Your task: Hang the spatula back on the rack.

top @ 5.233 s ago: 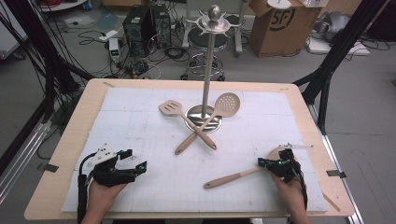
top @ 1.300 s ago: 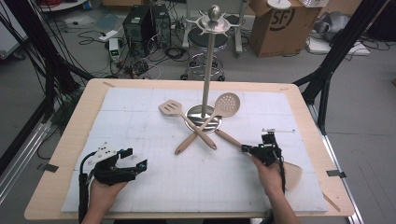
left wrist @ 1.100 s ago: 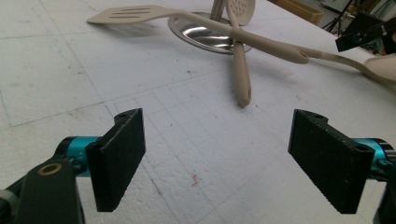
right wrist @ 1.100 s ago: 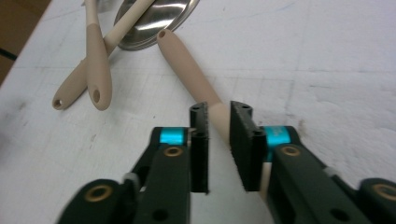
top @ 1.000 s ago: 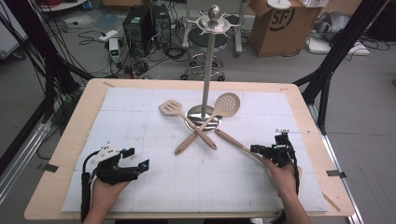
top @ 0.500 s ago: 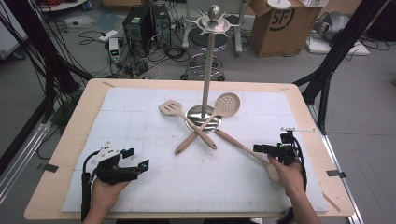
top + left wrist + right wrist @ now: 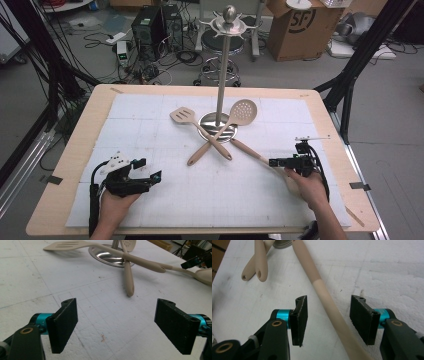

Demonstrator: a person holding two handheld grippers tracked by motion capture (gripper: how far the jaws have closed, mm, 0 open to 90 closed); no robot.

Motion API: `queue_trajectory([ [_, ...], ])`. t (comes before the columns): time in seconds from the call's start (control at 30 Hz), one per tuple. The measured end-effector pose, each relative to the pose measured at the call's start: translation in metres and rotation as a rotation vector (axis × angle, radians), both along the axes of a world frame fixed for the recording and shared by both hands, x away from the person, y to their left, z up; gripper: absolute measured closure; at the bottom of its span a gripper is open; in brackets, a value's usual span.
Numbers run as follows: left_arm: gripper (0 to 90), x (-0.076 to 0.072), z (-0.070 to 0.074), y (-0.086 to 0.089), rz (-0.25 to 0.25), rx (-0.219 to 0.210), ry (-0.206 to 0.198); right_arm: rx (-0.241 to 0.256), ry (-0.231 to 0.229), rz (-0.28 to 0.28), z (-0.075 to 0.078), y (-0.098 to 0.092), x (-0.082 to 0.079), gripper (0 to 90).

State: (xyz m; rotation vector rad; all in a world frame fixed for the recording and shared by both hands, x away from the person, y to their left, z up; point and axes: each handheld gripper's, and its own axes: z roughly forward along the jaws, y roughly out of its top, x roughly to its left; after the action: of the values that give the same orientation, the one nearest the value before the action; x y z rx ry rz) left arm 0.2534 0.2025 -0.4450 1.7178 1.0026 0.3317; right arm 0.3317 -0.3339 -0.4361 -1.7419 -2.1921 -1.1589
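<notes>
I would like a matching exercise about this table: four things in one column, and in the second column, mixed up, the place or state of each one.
Things
1. slotted spatula
2. skimmer
3. spoon
4. left gripper

Places or states
A. its handle lies between the open jaws of the right gripper, not clamped
B. open over bare white mat, holding nothing
C. its round perforated head lies right of the stand pole
D. its flat head lies left of the stand pole

Pairs: 1-D, 2-C, 3-A, 4-B
</notes>
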Motion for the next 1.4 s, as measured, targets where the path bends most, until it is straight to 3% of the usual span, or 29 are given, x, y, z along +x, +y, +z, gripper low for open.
queue_trajectory([
  [0.47,19.5,-0.001,0.000,0.001,0.003,0.004,0.001,-0.057,0.031,0.062,-0.005,0.006,0.002,56.8],
  [0.6,19.5,-0.002,0.000,0.001,0.003,0.007,0.000,-0.114,0.026,0.098,-0.005,0.010,0.002,59.7],
  [0.7,19.5,-0.002,-0.001,0.000,0.004,0.006,0.003,-0.192,0.000,0.131,-0.004,0.015,0.002,65.6],
  [1.07,19.5,-0.002,-0.001,0.000,0.002,0.012,0.003,-0.298,-0.045,0.173,-0.001,0.024,0.000,69.1],
  [1.27,19.5,-0.002,-0.001,0.002,0.008,0.005,0.004,-0.299,-0.034,0.158,0.001,0.023,0.000,79.1],
  [1.33,19.5,-0.002,-0.001,0.002,0.007,0.006,0.006,-0.228,0.002,0.143,-0.001,0.018,0.000,79.2],
  [1.4,19.5,-0.002,-0.001,0.002,0.005,0.006,0.005,-0.172,0.008,0.143,-0.002,0.017,-0.003,79.2],
])
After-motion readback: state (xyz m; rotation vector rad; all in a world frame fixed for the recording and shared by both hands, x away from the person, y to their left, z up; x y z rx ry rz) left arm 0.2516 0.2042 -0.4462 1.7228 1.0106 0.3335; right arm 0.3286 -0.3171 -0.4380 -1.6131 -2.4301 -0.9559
